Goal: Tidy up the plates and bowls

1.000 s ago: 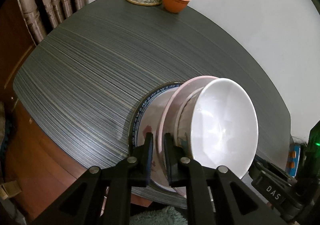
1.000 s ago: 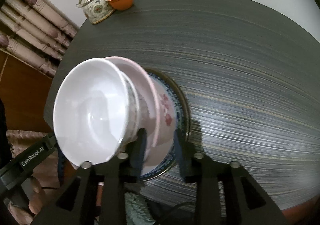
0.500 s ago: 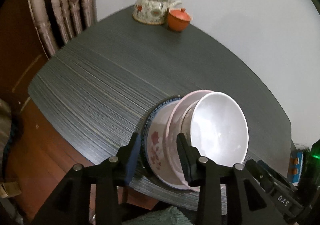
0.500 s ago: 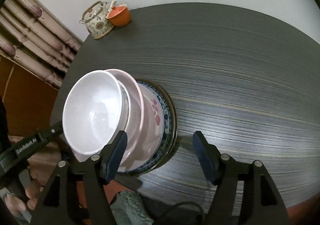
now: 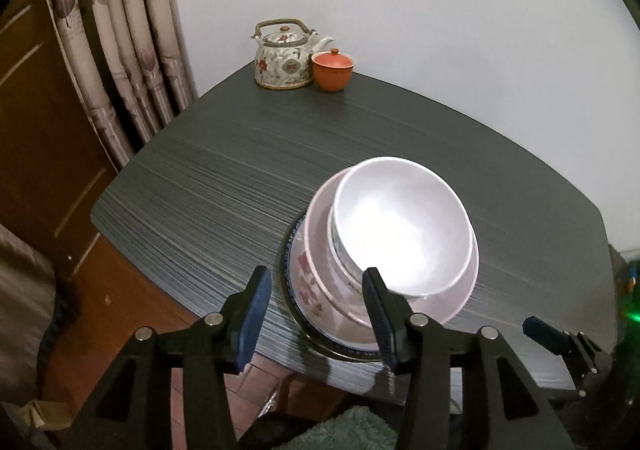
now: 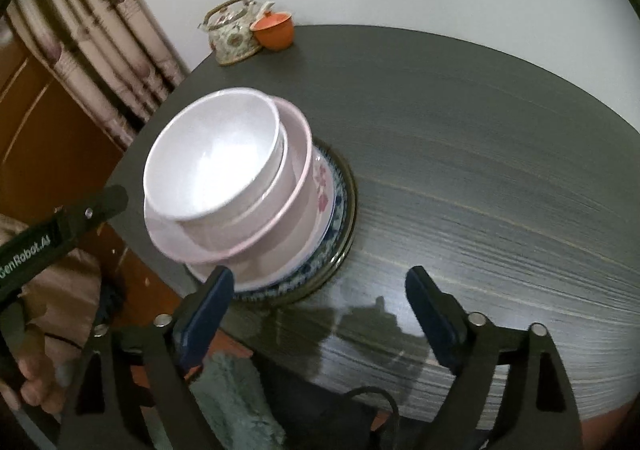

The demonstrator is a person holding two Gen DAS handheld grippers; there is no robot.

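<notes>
Both tongs spread, clear of the dishes.
Left tongs (image 5: 316,314) and right tongs (image 6: 320,302) have just been opening, nothing pinched; white bowl (image 5: 400,226) tops stacked plates (image 6: 320,202) near the counter (image 6: 480,154) edge.

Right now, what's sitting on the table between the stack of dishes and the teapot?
Nothing. In the left wrist view, only bare dark tabletop lies between the stacked bowls and the floral teapot; the orange lidded cup stands beside the teapot.

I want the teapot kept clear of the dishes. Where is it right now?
The teapot stands at the table's far corner by the curtain, touching the orange lidded cup on its right, well away from the stacked dishes.
</notes>
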